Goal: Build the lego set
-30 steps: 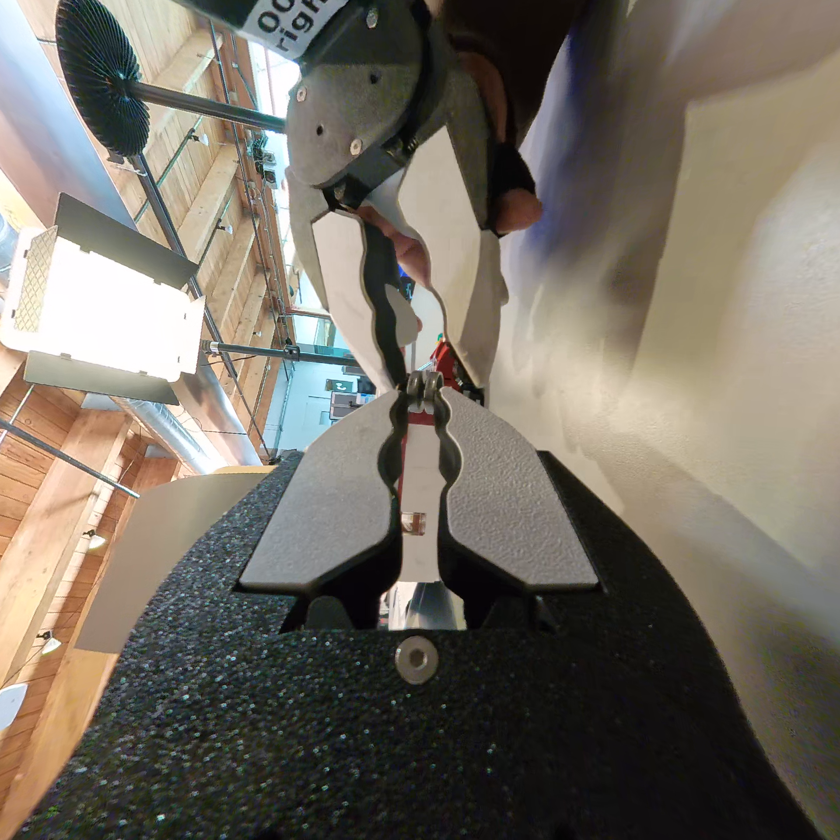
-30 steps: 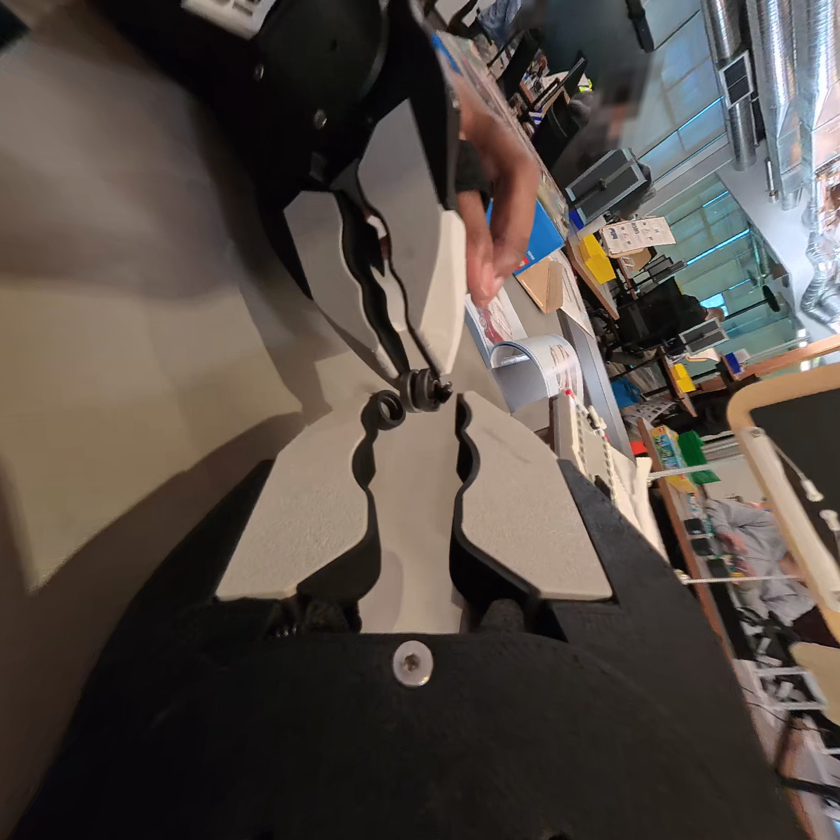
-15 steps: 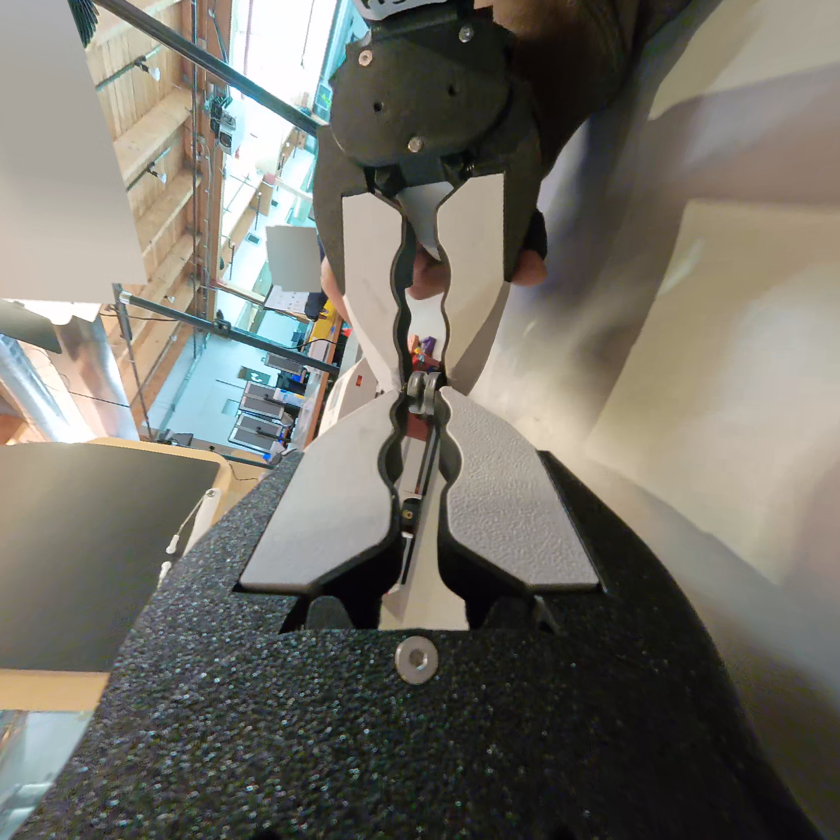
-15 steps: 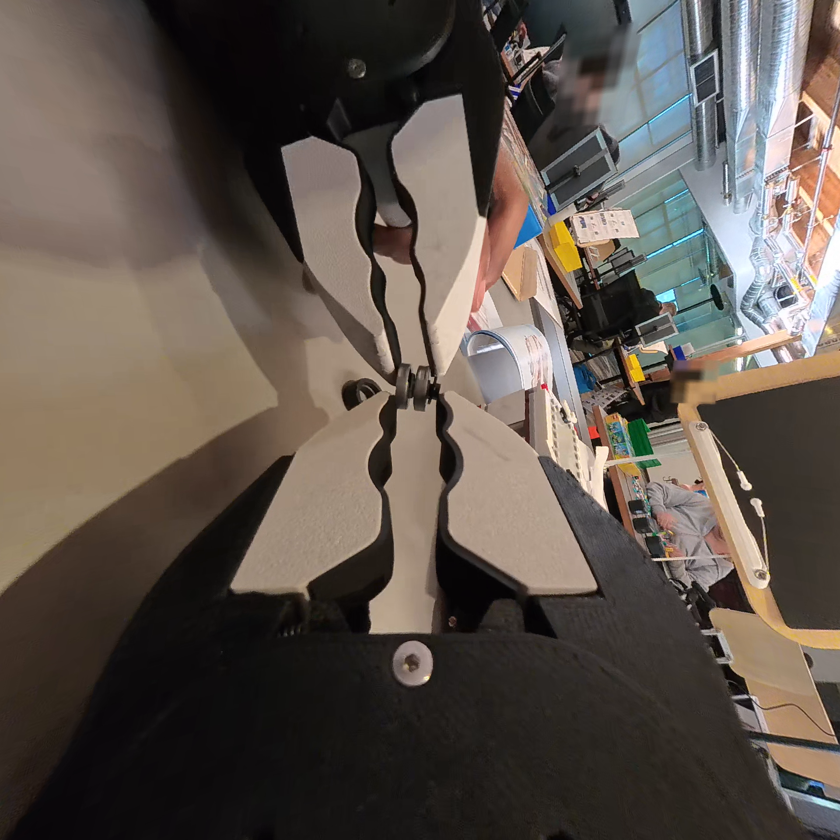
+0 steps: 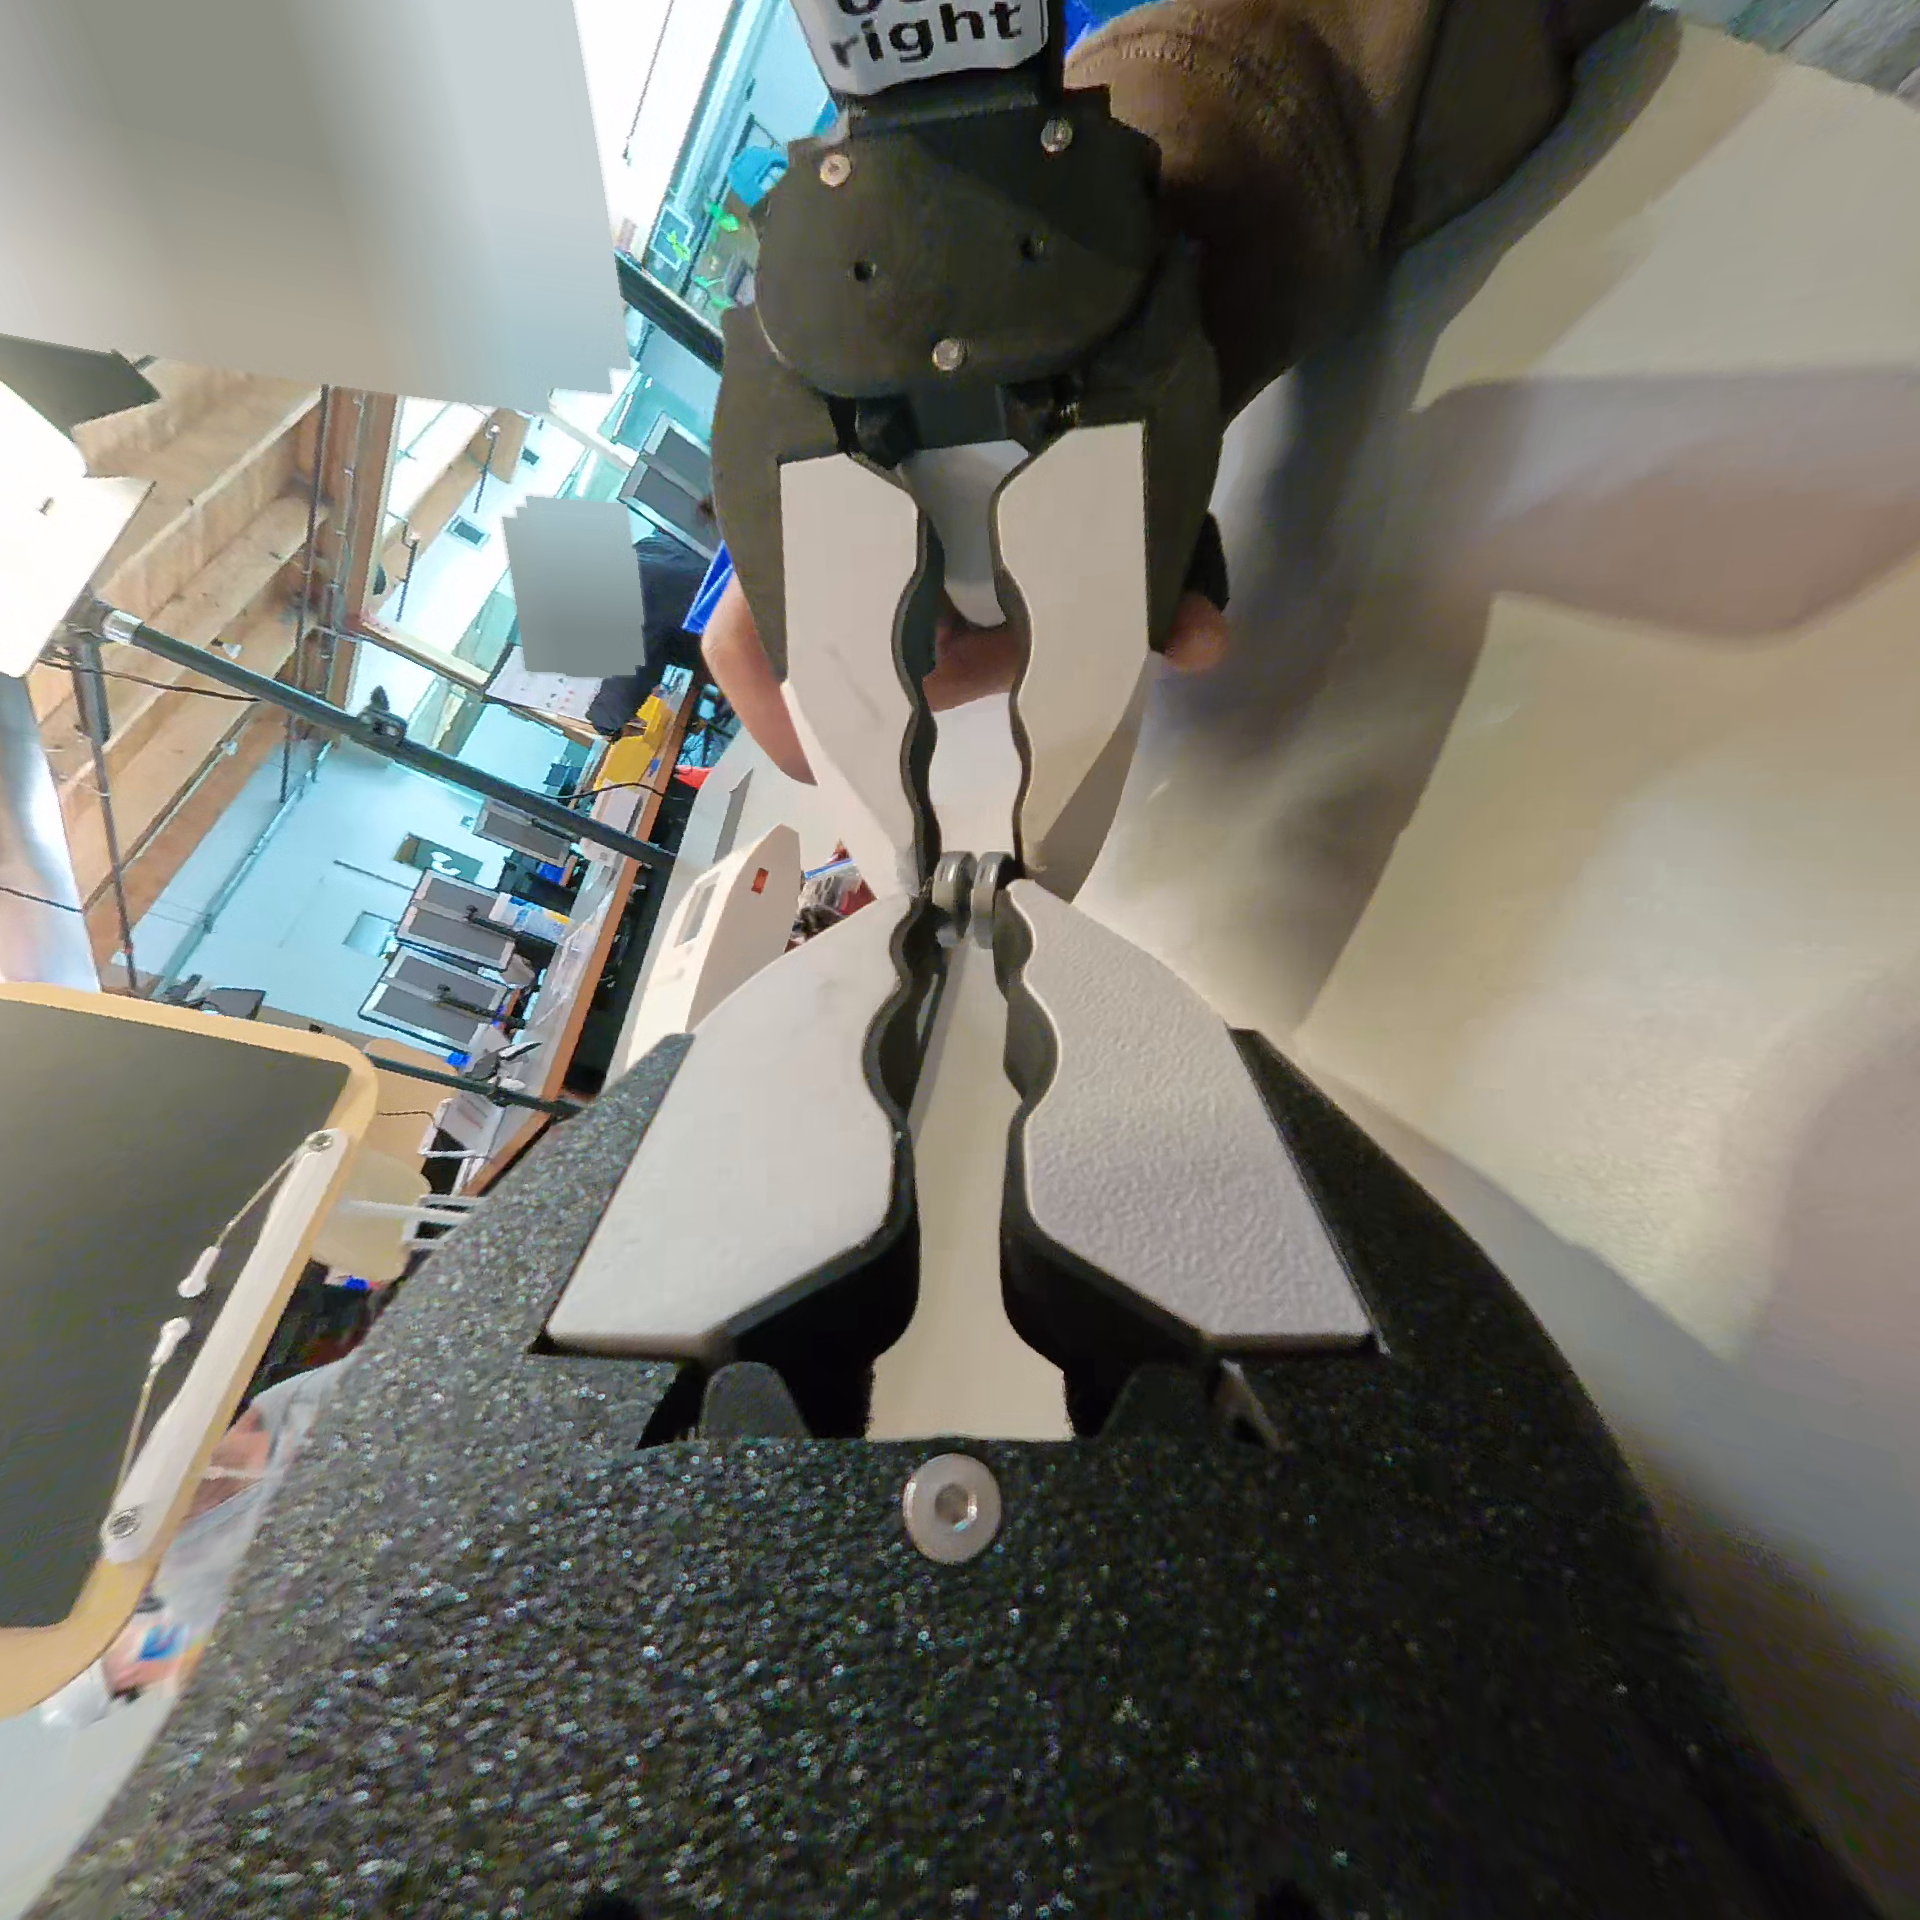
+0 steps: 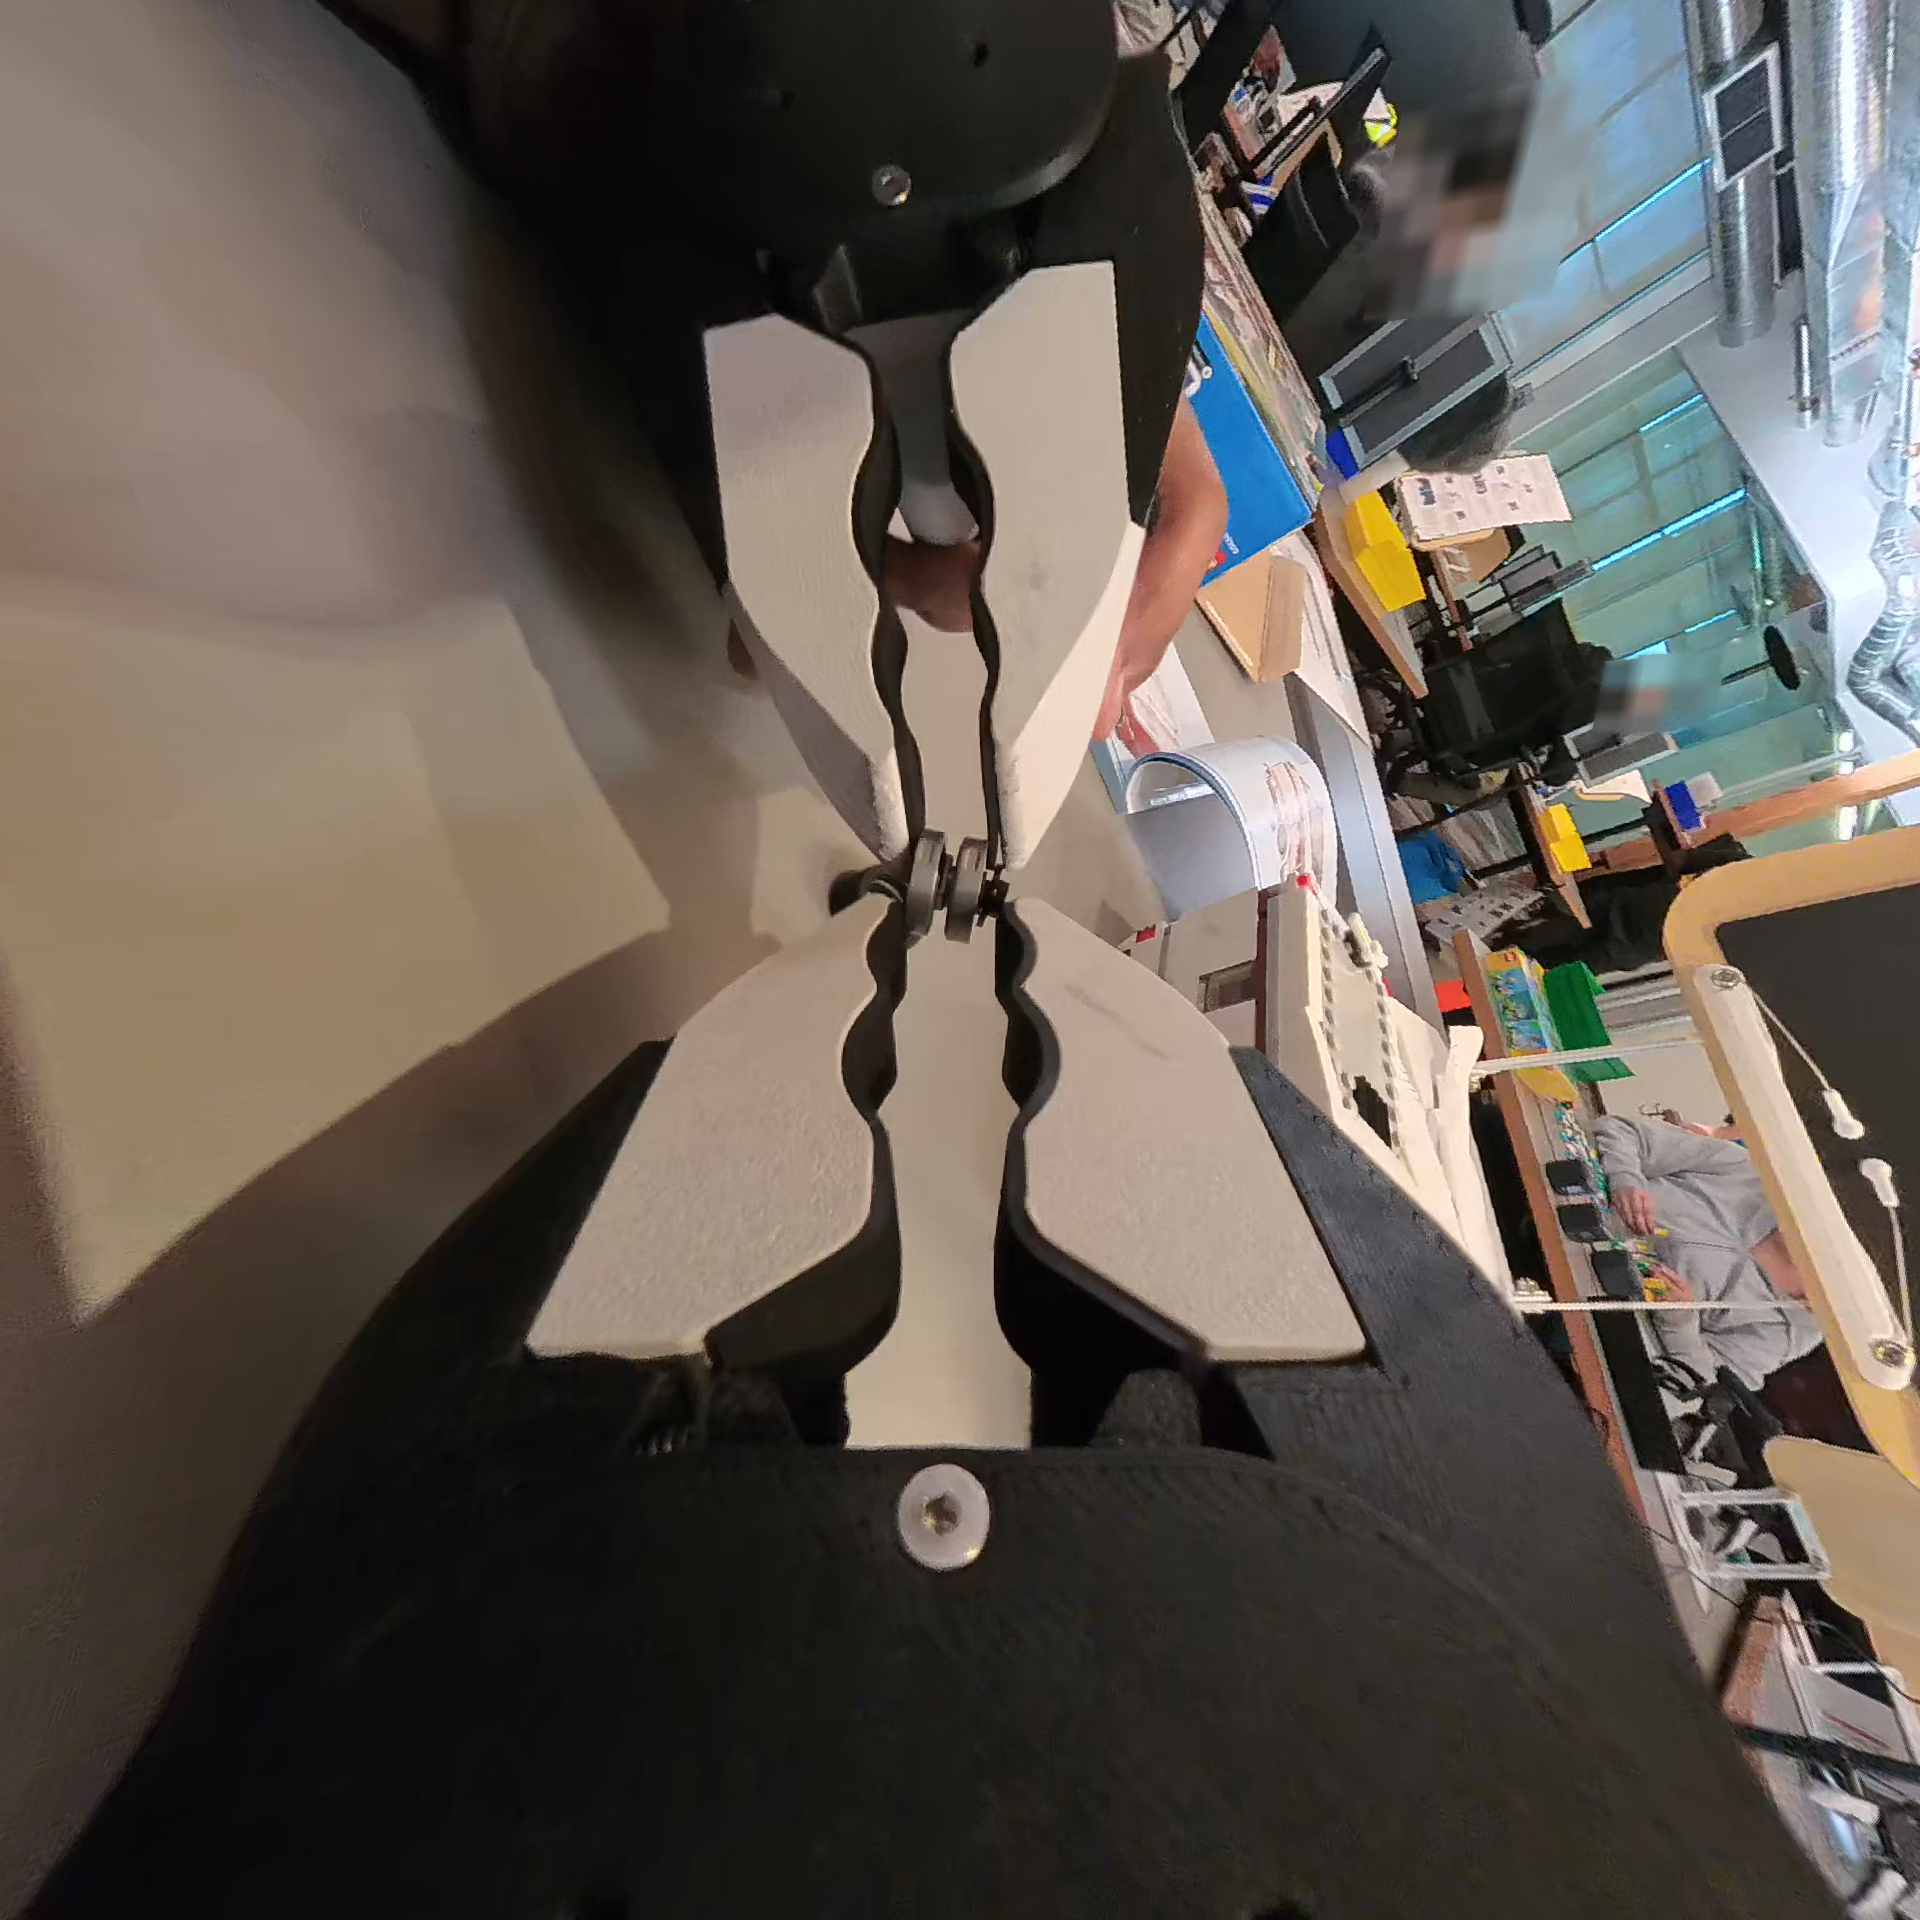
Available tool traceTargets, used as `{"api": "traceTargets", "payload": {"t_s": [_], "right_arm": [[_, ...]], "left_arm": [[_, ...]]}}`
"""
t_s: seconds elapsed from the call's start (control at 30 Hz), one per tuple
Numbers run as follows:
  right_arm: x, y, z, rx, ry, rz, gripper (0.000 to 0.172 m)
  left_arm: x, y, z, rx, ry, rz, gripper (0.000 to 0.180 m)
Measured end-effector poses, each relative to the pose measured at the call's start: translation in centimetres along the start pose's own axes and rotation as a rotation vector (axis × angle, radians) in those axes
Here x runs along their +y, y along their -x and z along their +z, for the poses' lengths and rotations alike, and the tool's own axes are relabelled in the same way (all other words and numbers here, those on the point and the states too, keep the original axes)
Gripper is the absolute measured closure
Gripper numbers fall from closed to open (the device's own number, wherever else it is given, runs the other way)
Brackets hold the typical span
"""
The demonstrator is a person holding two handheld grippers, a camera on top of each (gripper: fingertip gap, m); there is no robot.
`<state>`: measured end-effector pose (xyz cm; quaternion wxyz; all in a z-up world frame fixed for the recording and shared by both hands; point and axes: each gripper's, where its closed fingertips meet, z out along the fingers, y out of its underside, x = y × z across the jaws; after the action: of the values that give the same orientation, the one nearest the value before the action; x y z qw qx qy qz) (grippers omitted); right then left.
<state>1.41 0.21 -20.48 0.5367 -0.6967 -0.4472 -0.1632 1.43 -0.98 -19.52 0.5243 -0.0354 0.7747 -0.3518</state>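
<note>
Since a second ago, swung round and lined up tip to tip, with the right gripper (image 6: 948, 909) narrowed onto the piece it was only beside before. Between the four fingertips, one small part made of two grey wheels (image 5: 968, 899) side by side on a short black axle, lifted clear of the pale table (image 5: 1621, 935). Clamped on it from below in the left wrist view by the left gripper (image 5: 966, 920), fingers pressed on the outer faces of the two wheels; clamped from the far side by the right one, its fingers close together on the same pair. One dark ring (image 6: 854, 885) just left of the wheels in the right wrist view, touching or just behind them, cannot tell which. One hand (image 5: 966, 655) behind the far gripper, with a brown sleeve (image 5: 1247, 156) above. Farther off, one curled booklet (image 6: 1236, 821), one white brick model (image 6: 1340, 1018), one blue box (image 6: 1247, 436) and two yellow bins (image 6: 1382, 551).
</note>
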Motion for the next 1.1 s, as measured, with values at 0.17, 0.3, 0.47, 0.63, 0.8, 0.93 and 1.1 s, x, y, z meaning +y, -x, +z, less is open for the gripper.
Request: {"api": "traceTargets", "payload": {"t_s": [0.17, 0.3, 0.47, 0.63, 0.8, 0.93, 1.1], "right_arm": [[-0.3, 0.5, -0.2, -0.052, -0.027, 0.038, 0.156], [-0.9, 0.7, -0.6, -0.116, -0.089, 0.138, 0.156], [-1.1, 0.8, -0.6, -0.154, -0.124, 0.217, 0.156], [-0.3, 0.5, -0.1, -0.131, -0.092, 0.215, 0.156], [-0.2, 0.5, -0.1, -0.134, -0.09, 0.217, 0.156], [-0.2, 0.5, -0.1, -0.128, -0.087, 0.206, 0.156], [-0.2, 0.1, -0.2, -0.107, -0.091, 0.214, 0.156]], "left_arm": [[-0.3, -0.4, -0.1, 0.052, -0.034, -0.046, 0.169], [-1.0, -0.4, -0.3, 0.083, -0.079, -0.092, 0.169], [-0.9, -0.4, -0.3, 0.103, -0.092, -0.148, 0.169], [-0.1, -0.2, -0.1, 0.087, -0.057, -0.197, 0.166], [0.1, -0.3, 0.1, 0.095, -0.041, -0.23, 0.163], [0.3, -0.3, 0.1, 0.099, -0.031, -0.238, 0.162], [0.2, 0.1, 0.0, 0.068, -0.028, -0.221, 0.163]]}}
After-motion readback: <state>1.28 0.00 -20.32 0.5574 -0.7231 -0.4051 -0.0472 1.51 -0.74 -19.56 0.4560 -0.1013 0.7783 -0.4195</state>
